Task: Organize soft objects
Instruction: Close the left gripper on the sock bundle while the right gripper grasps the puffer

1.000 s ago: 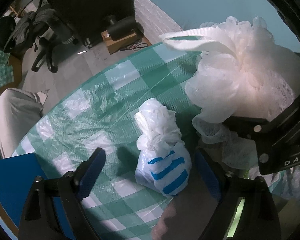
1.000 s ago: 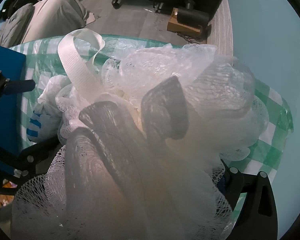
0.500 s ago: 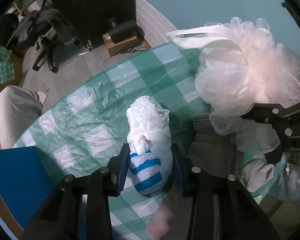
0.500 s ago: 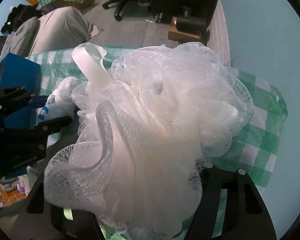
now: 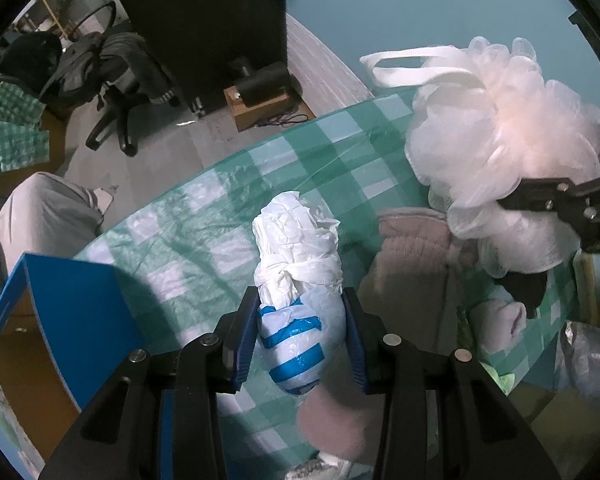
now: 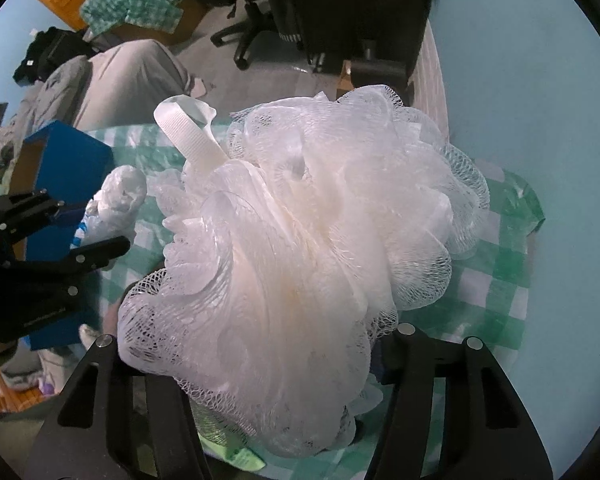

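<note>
White mesh pouf; blue-striped white bag; green-checked tablecloth.

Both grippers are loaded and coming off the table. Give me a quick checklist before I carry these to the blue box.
1. Left gripper shut on the knotted plastic bag: ok.
2. Right gripper, jaws closing, mesh bath sponge between them: ok.
3. Bag off the checked tablecloth: cannot tell.
4. Sponge's strap loop hanging free, not snagged: ok.
5. Blue box open side within view: ok.
6. Box's inside free of other things: cannot tell.

Dim, bluish indoor light, strong fisheye bending and dark vignette at edges, soft blur on nearest foreground.
</note>
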`<state>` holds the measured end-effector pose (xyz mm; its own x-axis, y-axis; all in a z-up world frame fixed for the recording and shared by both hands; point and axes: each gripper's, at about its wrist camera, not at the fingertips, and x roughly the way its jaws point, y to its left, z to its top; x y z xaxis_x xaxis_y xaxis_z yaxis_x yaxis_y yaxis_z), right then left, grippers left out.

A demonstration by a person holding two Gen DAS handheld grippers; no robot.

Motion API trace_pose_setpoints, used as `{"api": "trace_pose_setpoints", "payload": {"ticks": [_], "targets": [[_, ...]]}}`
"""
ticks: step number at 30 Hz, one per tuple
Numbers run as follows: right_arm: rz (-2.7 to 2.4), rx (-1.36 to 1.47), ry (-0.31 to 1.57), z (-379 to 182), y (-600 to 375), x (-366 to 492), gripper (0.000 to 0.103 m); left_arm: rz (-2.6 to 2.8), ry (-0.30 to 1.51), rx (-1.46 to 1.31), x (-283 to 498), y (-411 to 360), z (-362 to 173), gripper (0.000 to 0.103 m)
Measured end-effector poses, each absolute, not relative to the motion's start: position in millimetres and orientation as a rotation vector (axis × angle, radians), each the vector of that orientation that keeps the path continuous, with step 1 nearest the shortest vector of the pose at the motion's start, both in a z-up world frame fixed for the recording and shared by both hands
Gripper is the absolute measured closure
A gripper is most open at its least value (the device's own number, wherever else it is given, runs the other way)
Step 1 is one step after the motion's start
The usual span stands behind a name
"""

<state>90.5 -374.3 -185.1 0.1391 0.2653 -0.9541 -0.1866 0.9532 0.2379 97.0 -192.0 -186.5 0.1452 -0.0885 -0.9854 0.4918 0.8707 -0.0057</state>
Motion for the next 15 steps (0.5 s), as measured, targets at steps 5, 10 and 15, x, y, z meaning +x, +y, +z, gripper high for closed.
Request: {"api": "trace_pose_setpoints", "payload": {"ticks": [5,10,15], "targets": [[0.341,0.068,1.363,-170,-375,86,0.047,-0.414,1.351,0.332,90,-180,-174,0.063],[0.365,0.077,1.331,-155,-372,78,0.048,-0.391,1.325,0.338,82,-170,-162,0.063],[0.393,0.077,1.306,-144,-364,76,0.050,-0.379,1.312,0.328,77,-159,-152,0.063]]}}
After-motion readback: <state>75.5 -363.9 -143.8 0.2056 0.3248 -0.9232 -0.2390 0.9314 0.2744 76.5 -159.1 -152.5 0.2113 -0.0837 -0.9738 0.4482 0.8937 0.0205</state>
